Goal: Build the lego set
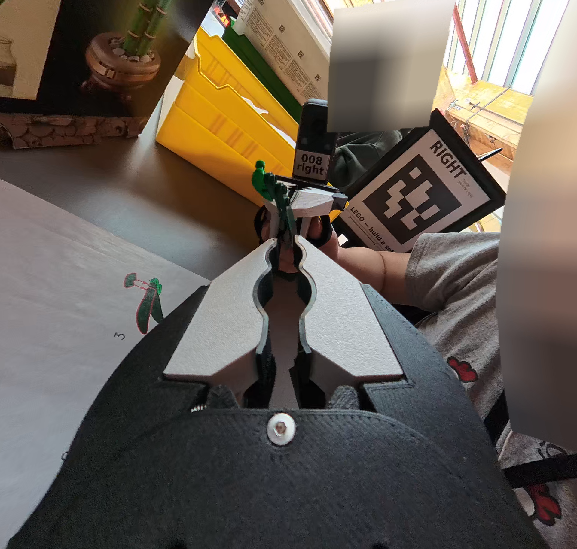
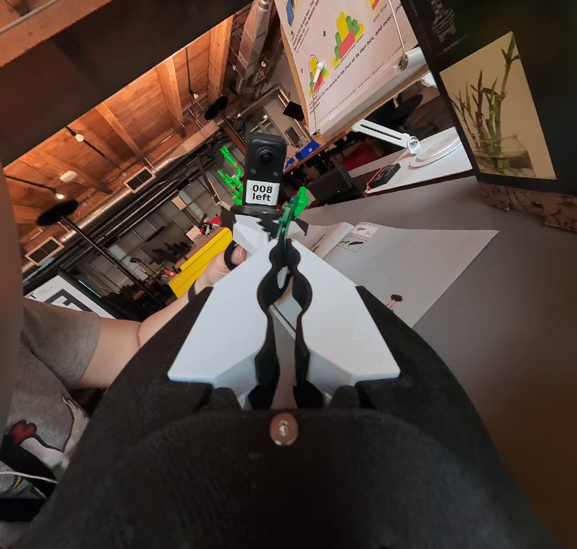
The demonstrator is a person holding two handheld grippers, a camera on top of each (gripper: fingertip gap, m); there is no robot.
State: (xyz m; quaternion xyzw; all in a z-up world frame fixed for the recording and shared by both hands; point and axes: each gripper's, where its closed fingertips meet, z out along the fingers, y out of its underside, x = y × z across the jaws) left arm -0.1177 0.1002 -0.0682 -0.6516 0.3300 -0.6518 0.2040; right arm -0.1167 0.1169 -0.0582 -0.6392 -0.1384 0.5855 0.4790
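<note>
A green leaf assembly, a bright green piece (image 1: 260, 176) on dark green leaves (image 1: 285, 209), is held in the air between my two grippers, which face each other tip to tip. My left gripper (image 1: 285, 239) is shut on the leaves' lower end. My right gripper (image 2: 282, 248) is shut on the dark leaves (image 2: 282, 229), with the bright green piece (image 2: 300, 198) sticking out beyond the tips. The right gripper also shows in the left wrist view (image 1: 309, 204), and the left gripper shows in the right wrist view (image 2: 254, 233).
An open instruction booklet (image 1: 71, 268) lies on the dark table (image 1: 156, 184); it also shows in the right wrist view (image 2: 406, 253). A yellow bin (image 1: 224, 122) and the set's box with a bamboo picture (image 1: 103, 41) stand behind. A black-framed marker board (image 1: 418, 190) leans by the person's arm (image 1: 374, 262). Left and right tips are no more than a few centimetres apart.
</note>
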